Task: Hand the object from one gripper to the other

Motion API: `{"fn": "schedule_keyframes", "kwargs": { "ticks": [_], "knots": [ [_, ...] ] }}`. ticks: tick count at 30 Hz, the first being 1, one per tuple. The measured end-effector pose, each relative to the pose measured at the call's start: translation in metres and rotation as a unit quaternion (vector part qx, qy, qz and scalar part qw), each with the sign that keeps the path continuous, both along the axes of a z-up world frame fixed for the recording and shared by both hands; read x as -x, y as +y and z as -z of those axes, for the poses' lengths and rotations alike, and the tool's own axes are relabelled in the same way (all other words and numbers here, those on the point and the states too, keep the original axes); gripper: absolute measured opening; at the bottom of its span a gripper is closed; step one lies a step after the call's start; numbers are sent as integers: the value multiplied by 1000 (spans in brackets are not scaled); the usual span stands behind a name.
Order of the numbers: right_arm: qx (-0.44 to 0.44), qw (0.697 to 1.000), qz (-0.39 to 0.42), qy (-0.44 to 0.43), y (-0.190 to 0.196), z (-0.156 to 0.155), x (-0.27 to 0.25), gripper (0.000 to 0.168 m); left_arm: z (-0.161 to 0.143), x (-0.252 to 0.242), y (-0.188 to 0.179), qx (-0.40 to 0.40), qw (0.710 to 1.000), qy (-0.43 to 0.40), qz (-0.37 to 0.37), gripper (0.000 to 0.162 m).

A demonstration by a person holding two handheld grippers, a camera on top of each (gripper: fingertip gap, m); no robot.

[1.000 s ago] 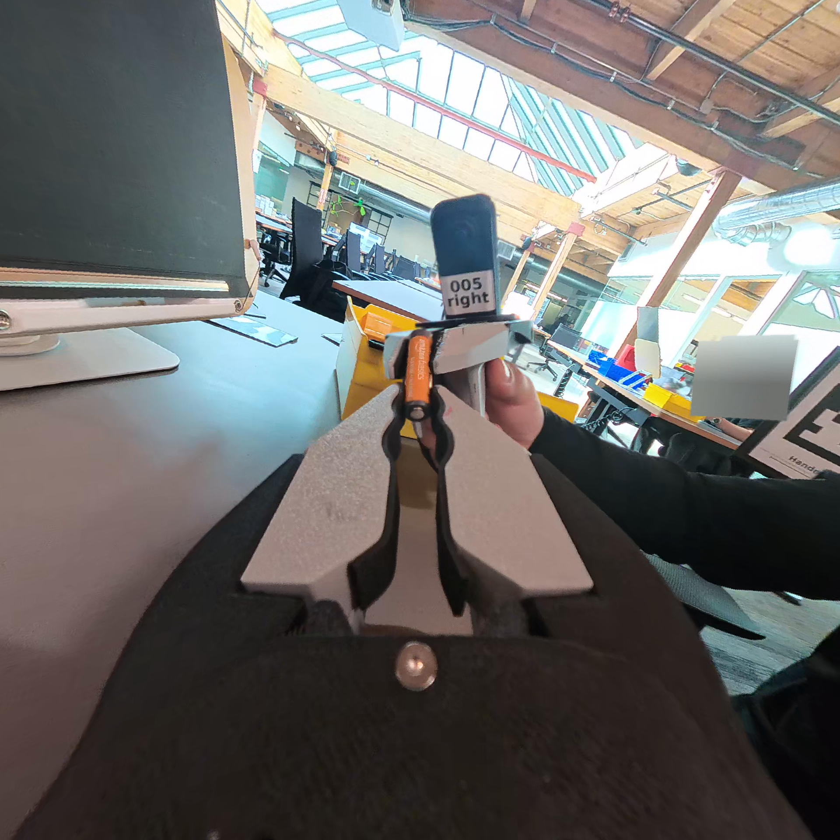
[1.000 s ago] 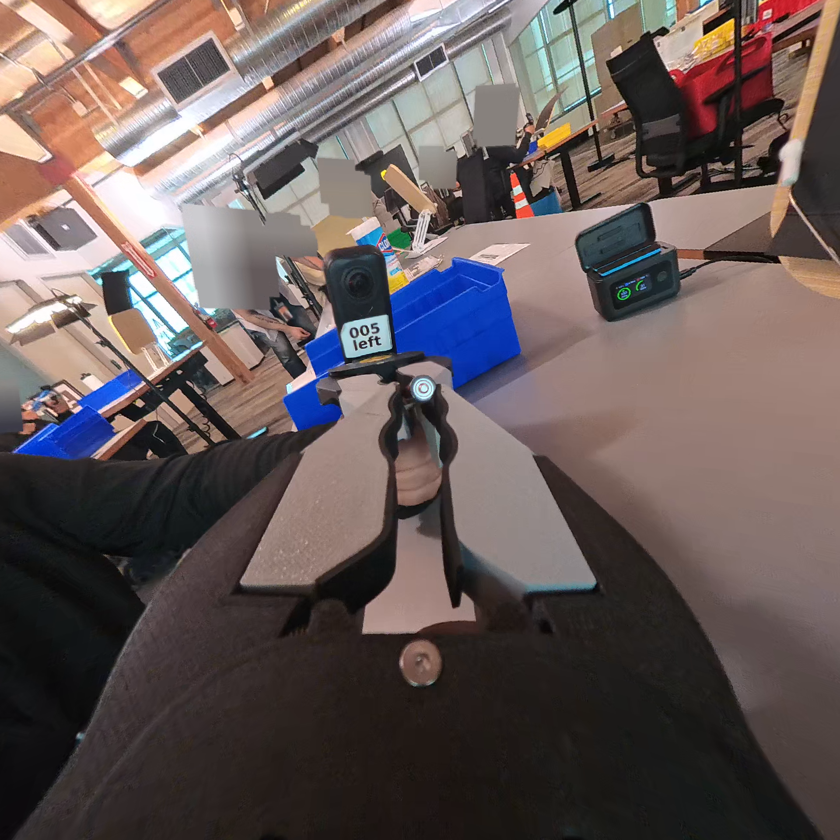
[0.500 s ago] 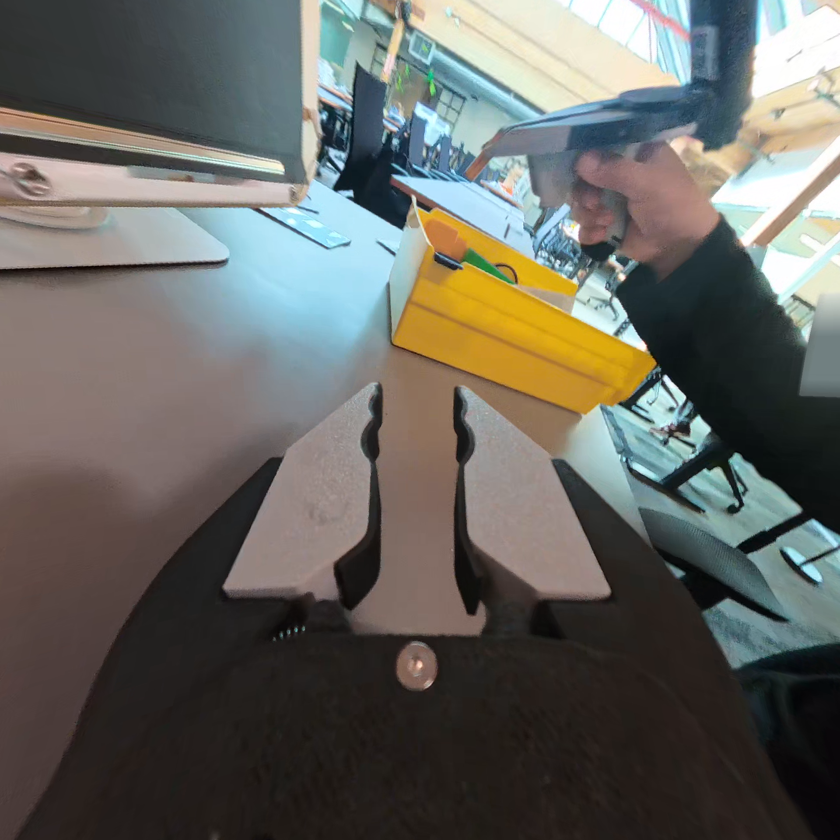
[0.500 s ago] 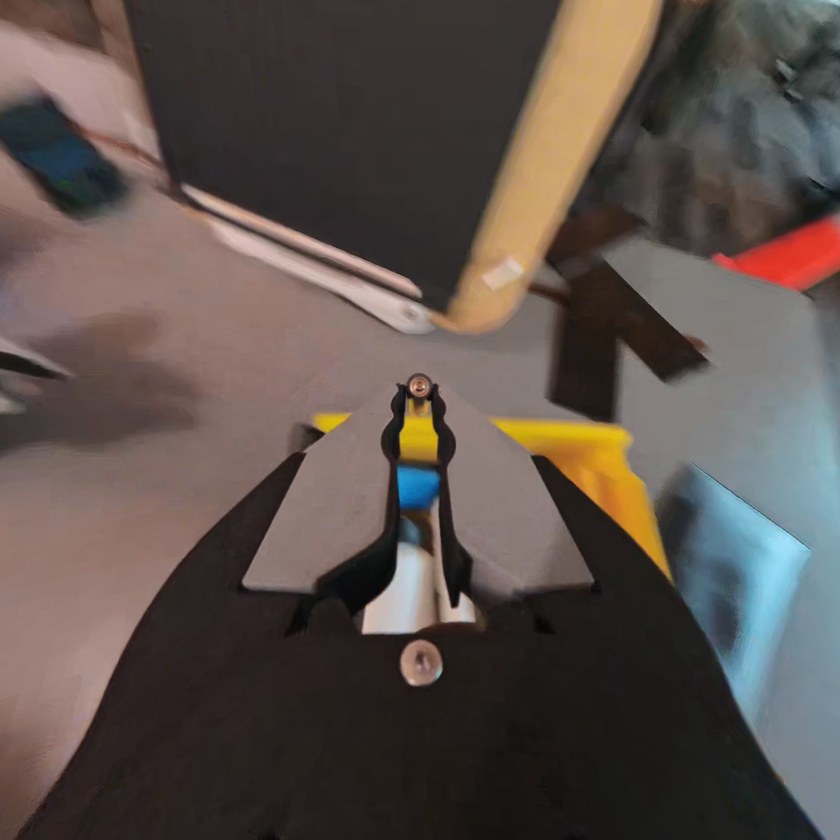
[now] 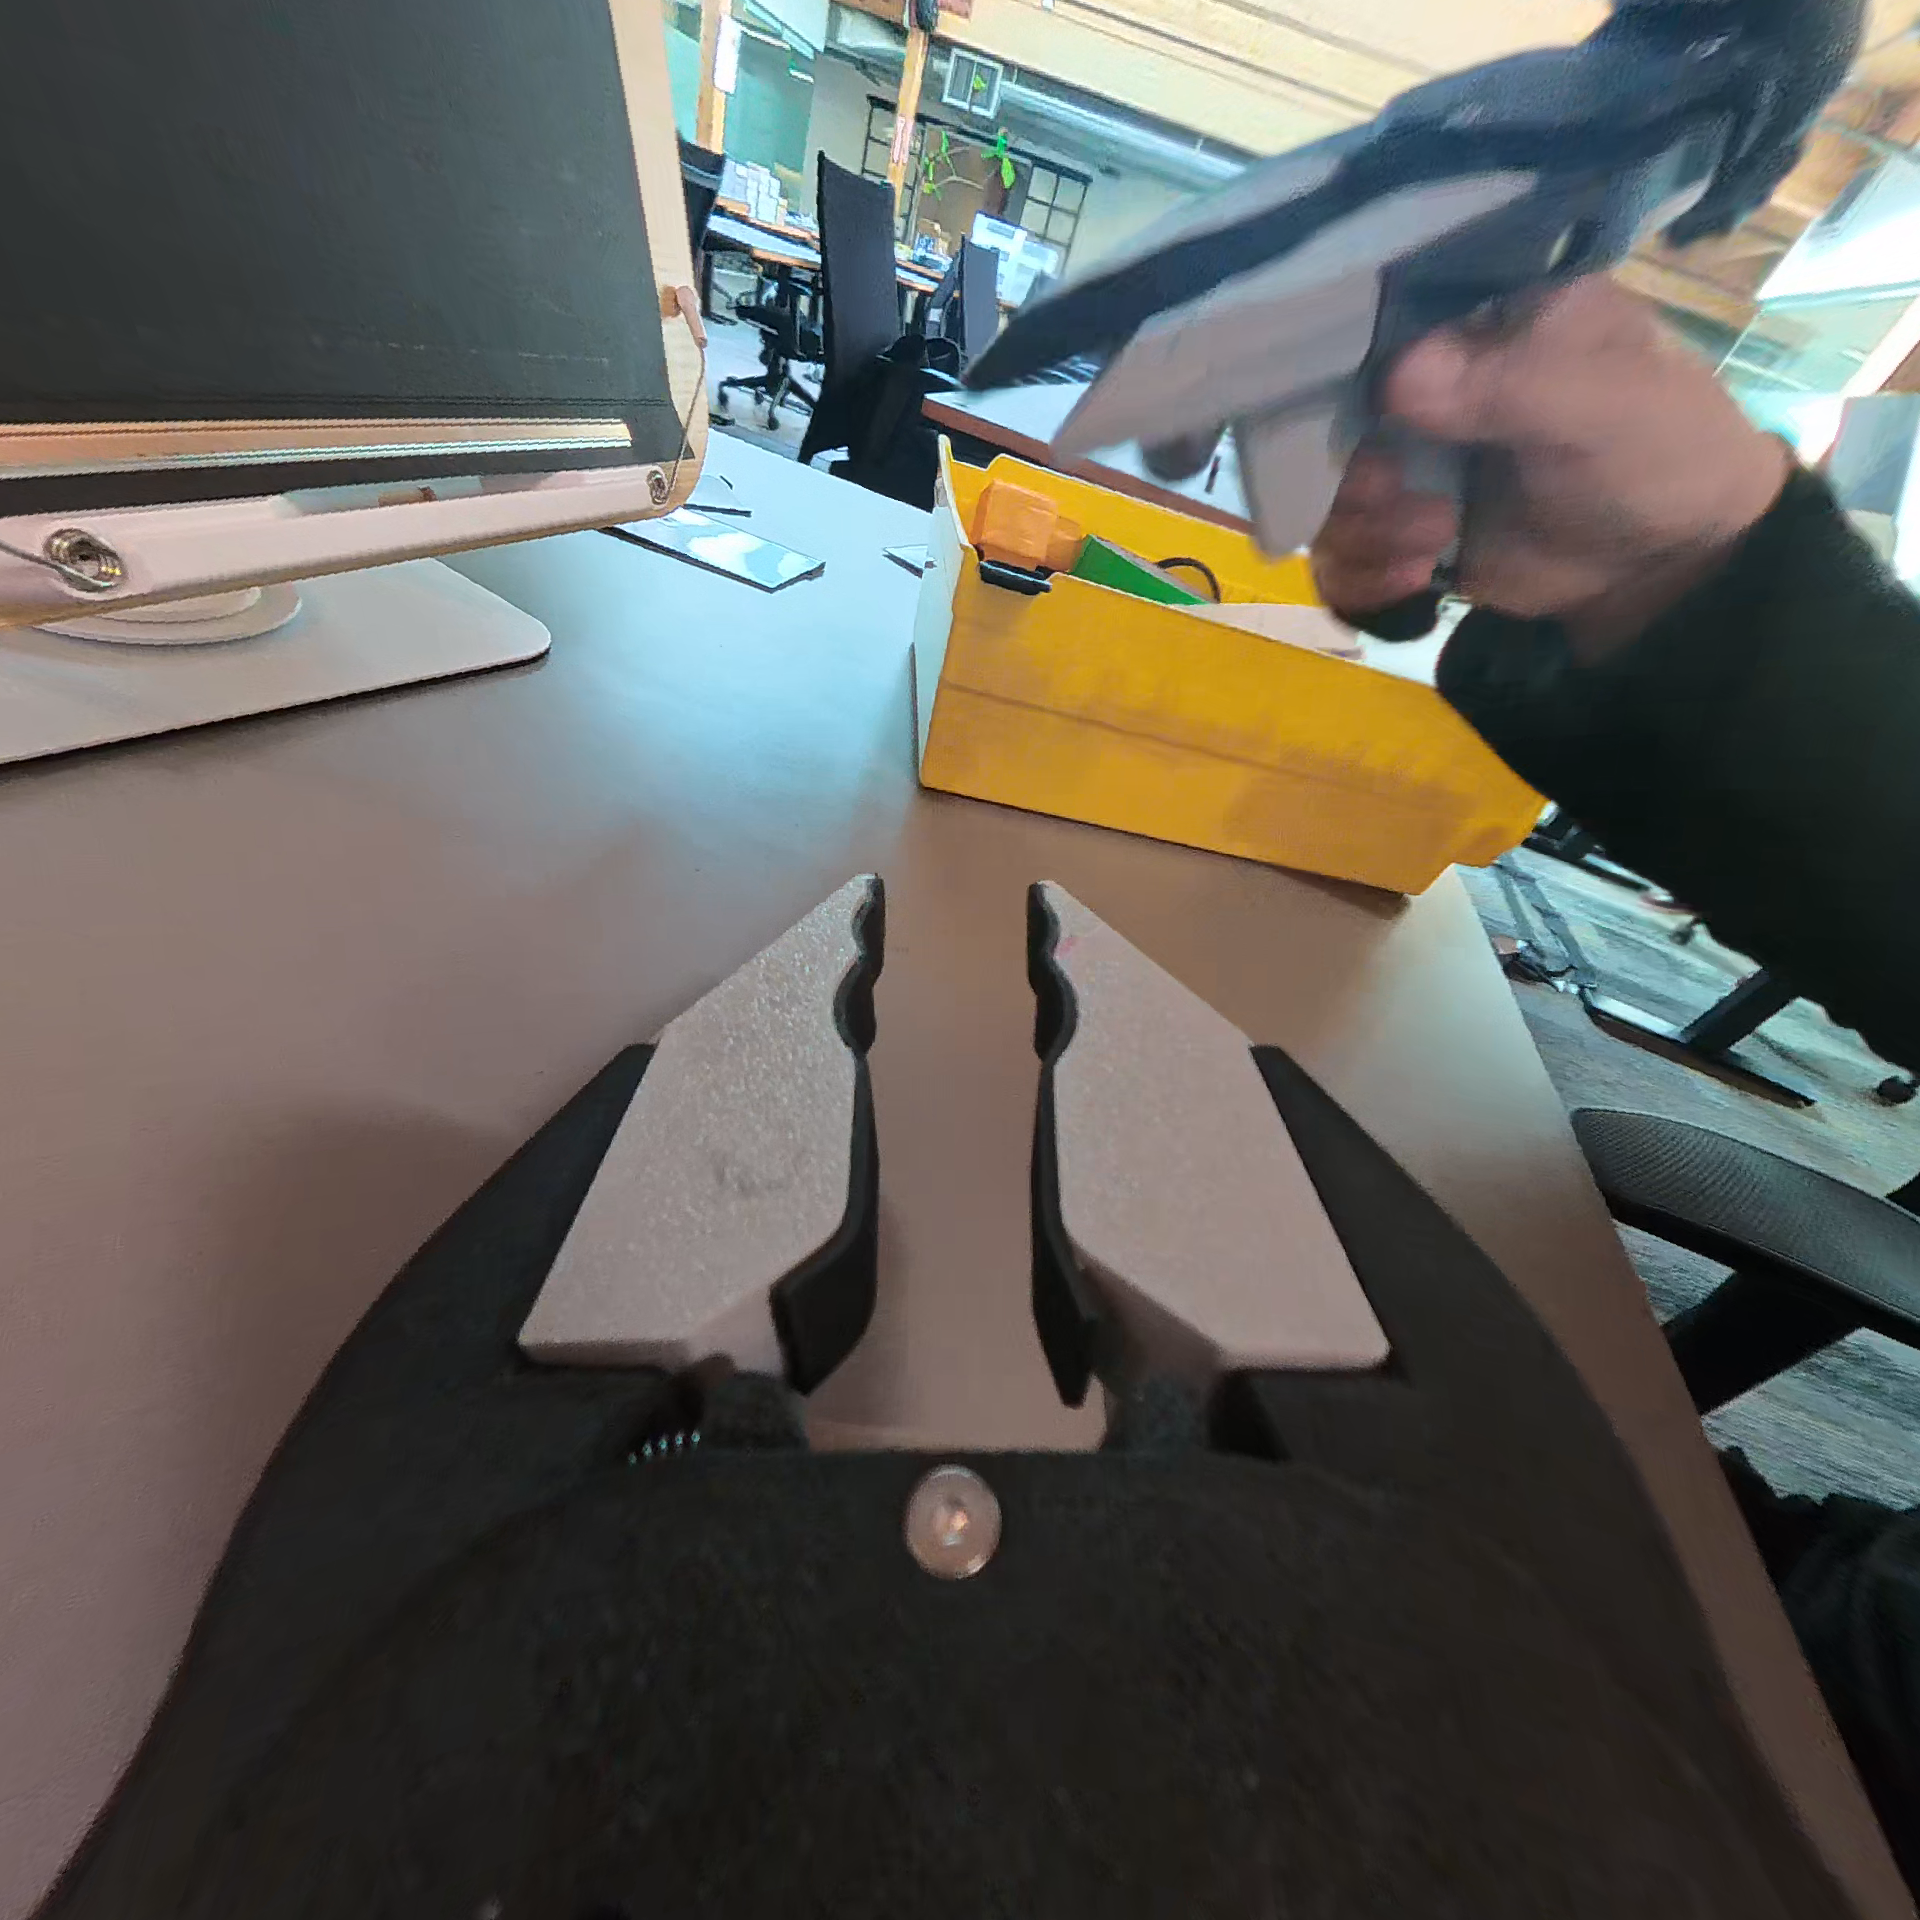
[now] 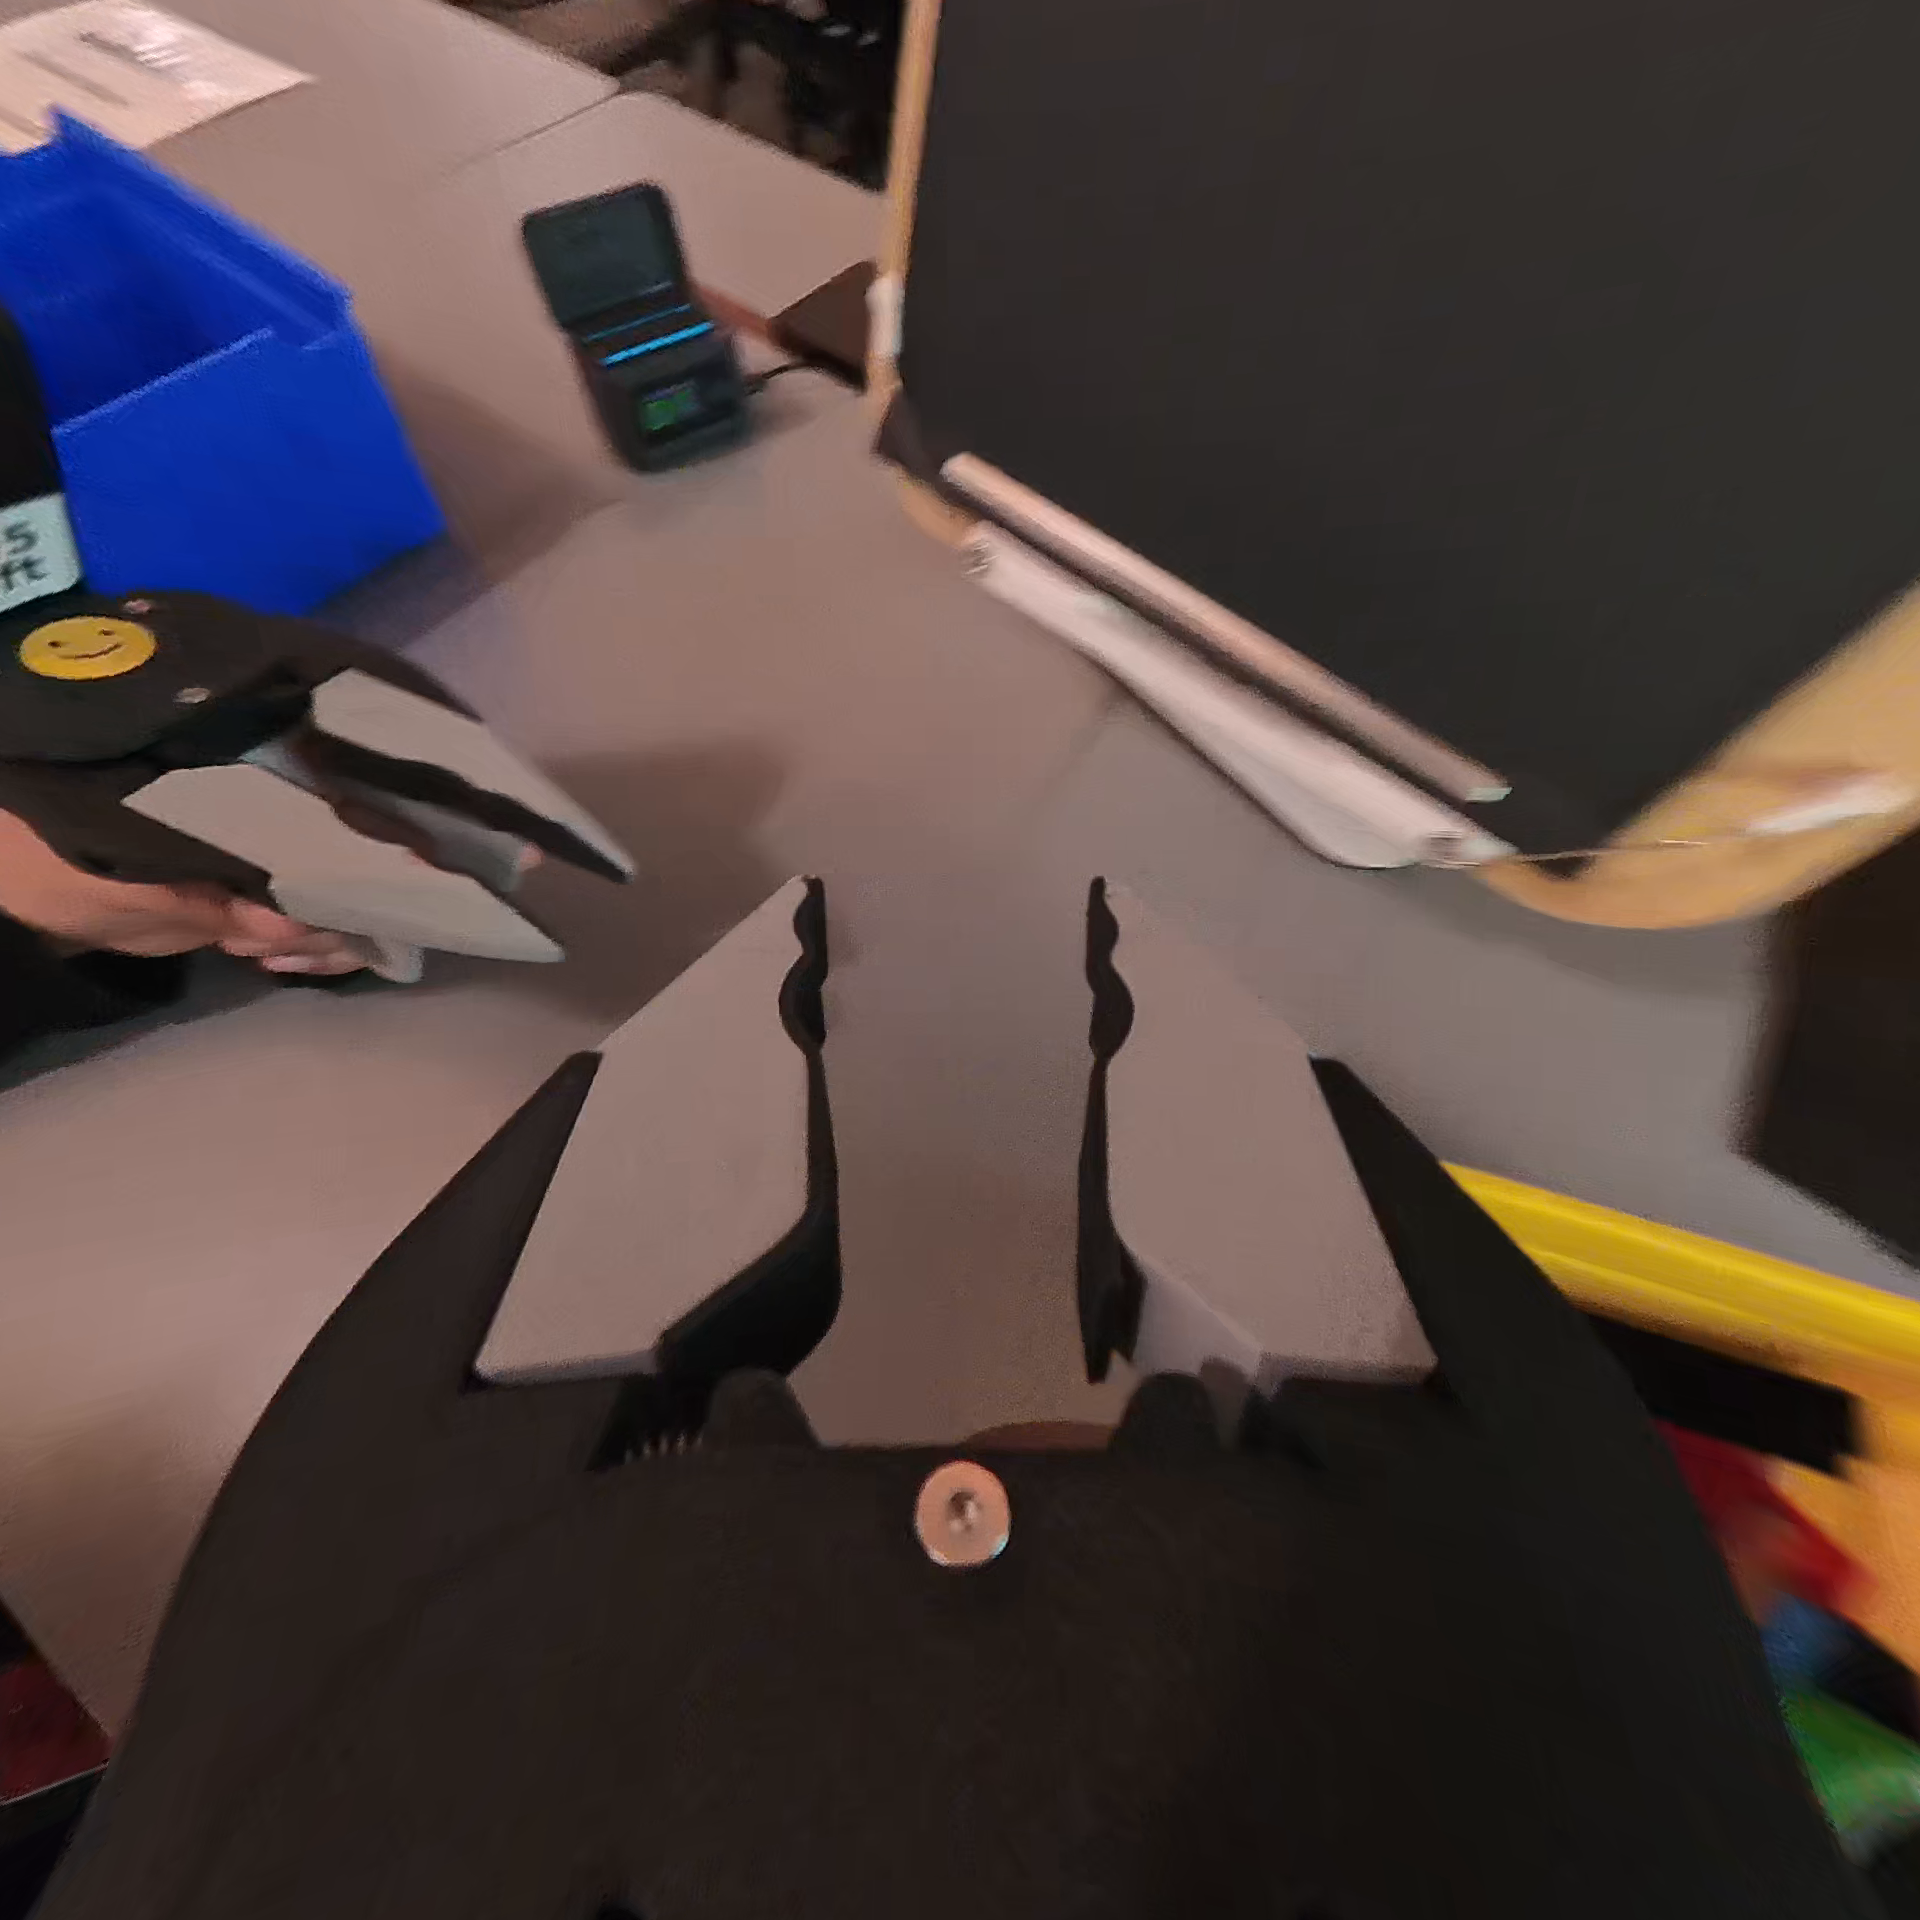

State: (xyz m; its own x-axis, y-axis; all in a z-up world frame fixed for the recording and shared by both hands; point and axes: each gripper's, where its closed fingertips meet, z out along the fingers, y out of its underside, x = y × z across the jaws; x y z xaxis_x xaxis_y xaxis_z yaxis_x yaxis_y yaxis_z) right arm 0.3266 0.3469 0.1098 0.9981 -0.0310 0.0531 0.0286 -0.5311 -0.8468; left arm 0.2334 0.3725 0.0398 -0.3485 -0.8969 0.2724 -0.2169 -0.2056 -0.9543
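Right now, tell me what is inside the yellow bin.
In the left wrist view, the yellow bin holds an orange block, a green item, a black cable and something pale. Its near wall and the person's hand hide everything else inside.

White label with cut-off writing (image 6: 26,556) on left tongs' camera; smiley sticker (image 6: 88,647) below.

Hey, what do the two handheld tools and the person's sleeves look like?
Both match: the left tool and right tool have a black forked body, two pale grey wedge fingers with wavy black inner pads, and a silver screw at the base. The left one carries a yellow smiley sticker and a labelled black camera. The sleeve is black.
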Motion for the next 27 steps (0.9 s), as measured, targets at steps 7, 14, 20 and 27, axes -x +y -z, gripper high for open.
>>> {"fn": "schedule_keyframes", "kwargs": {
  "ticks": [7, 14, 20, 27],
  "knots": [
    [-24, 997, -23, 69, 64, 98, 36, 50, 10, 0, -17, -91, 996, 14, 8, 25],
    [-9, 993, -61, 103, 76, 128, 51, 55, 24, 9, -29, -195, 976, 94, -15, 40],
    [21, 996, -69, 51, 76, 137, 57, 56, -80, 94, -33, -226, 971, 38, -70, 38],
    [25, 994, -69, 76, 74, 138, 57, 58, -92, 202, 161, -208, 932, 129, -269, 38]
  ]
}}
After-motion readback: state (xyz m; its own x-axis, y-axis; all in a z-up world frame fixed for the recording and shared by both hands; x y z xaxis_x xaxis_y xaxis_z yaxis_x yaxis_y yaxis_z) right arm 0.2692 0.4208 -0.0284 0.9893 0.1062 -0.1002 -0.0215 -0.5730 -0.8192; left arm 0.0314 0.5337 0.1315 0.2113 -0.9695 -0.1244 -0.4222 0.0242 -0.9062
